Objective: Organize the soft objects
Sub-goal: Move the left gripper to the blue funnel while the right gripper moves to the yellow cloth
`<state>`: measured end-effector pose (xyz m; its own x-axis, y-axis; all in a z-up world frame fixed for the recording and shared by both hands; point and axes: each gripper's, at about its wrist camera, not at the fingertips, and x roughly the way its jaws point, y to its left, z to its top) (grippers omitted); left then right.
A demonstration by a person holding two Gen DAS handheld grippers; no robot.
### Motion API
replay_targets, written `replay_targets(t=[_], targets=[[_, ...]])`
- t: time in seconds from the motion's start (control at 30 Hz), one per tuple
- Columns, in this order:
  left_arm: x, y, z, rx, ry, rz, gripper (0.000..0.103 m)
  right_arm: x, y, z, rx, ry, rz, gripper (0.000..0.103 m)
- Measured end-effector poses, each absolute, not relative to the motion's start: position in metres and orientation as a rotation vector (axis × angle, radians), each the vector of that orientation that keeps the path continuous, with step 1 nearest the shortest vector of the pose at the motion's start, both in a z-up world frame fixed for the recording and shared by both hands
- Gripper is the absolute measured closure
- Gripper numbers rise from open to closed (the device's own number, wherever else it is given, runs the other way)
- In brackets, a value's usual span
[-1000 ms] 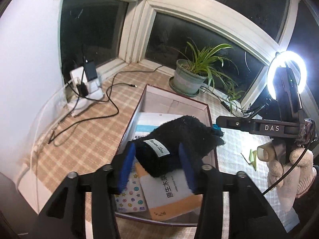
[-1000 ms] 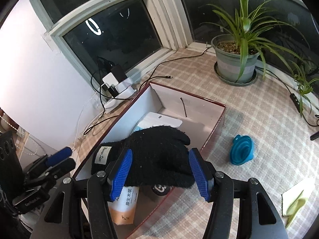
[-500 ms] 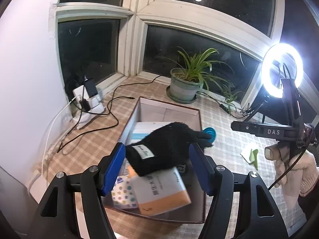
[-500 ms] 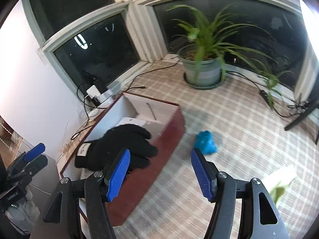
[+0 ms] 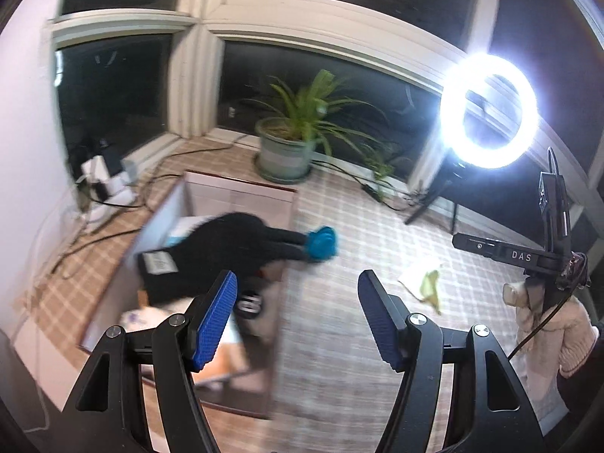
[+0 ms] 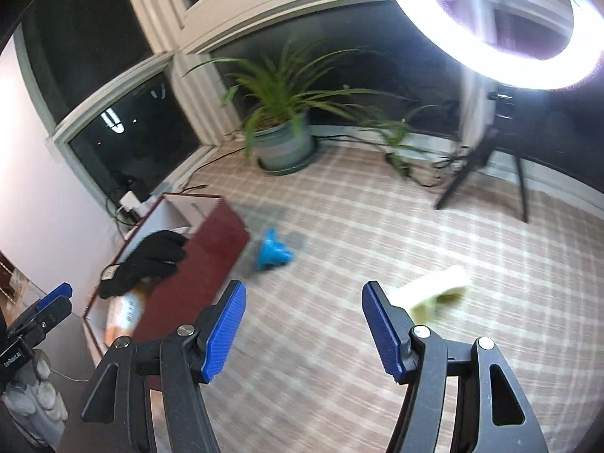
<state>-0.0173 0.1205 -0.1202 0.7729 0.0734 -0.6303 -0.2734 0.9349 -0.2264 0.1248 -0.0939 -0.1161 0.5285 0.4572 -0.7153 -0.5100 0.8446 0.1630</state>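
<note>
Black fuzzy glove (image 5: 222,249), white label, draped across box (image 5: 241,192)

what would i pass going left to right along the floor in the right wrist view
black glove → dark red box → blue funnel-like object → pale yellow cloth → ring light stand legs

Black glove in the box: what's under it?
Under the black glove, in the box, an orange-and-white packet and patterned pack show; anything beneath is covered.
</note>
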Motion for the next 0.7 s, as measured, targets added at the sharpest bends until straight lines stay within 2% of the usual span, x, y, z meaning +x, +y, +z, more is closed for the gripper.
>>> replay_targets(t=[0.33,0.7], targets=[[0.029,0.062,-0.151,-0.335,0.758,0.087,0.037,0.143,-0.176,-0.136,-0.007,0.914,0.522,0.043],[0.088,0.060,-0.181,-0.340,0.779,0.161,0.037,0.175,-0.196,-0.170,0.009,1.007,0.520,0.043]])
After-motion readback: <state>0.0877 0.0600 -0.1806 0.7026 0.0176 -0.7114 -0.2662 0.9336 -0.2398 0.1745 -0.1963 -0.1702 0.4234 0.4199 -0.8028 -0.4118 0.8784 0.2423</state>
